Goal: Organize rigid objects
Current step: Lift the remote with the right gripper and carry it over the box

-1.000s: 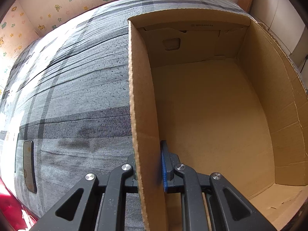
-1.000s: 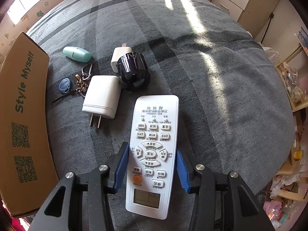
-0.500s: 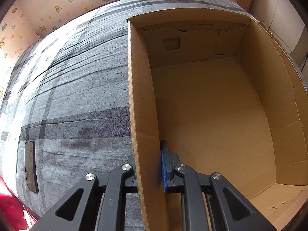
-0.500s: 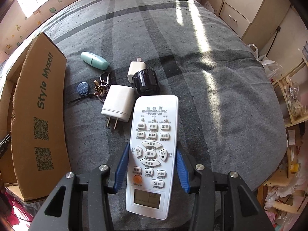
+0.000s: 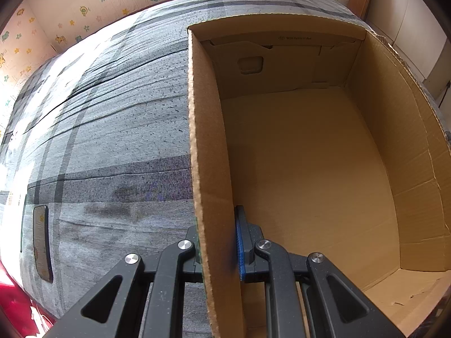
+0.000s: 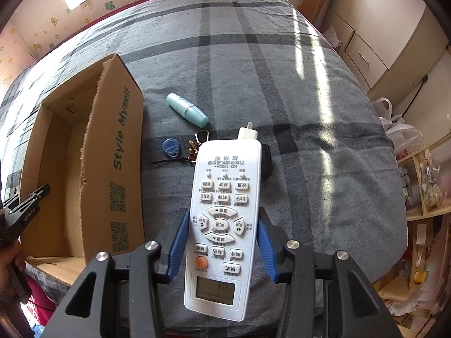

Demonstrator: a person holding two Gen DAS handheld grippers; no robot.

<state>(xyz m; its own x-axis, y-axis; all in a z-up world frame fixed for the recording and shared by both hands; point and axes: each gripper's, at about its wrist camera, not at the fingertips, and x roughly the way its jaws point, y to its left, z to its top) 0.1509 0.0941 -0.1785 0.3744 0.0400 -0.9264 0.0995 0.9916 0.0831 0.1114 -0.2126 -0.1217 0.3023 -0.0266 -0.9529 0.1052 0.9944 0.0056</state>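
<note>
You are working over a bed [image 6: 310,90] spread with grey plaid cloth, where an open cardboard box [image 5: 310,169] is sitting empty at the left. Your left gripper [image 5: 218,242] is pinching the box's near side wall, one finger outside and the blue pad inside, jaws closed narrow on the cardboard and steadying it. Your right gripper [image 6: 222,242] is carrying the white remote control [image 6: 222,225] above the cloth, the blue pads pressing its long edges around the arrow keys, display end toward you. The remote is looking light, stiff and smooth-sided, so a grip across its narrow width near the middle is likely the safest hold; hard plastic may slip if it tilts. Beyond it a mint-green tube [image 6: 187,109] is lying near the box's printed flap, well apart from the grippers. A white charger plug [image 6: 248,132] and a dark round object [image 6: 266,160] are peeking from behind the remote's far end. A key ring with a blue fob [image 6: 170,148] is lying between tube and remote.
</note>
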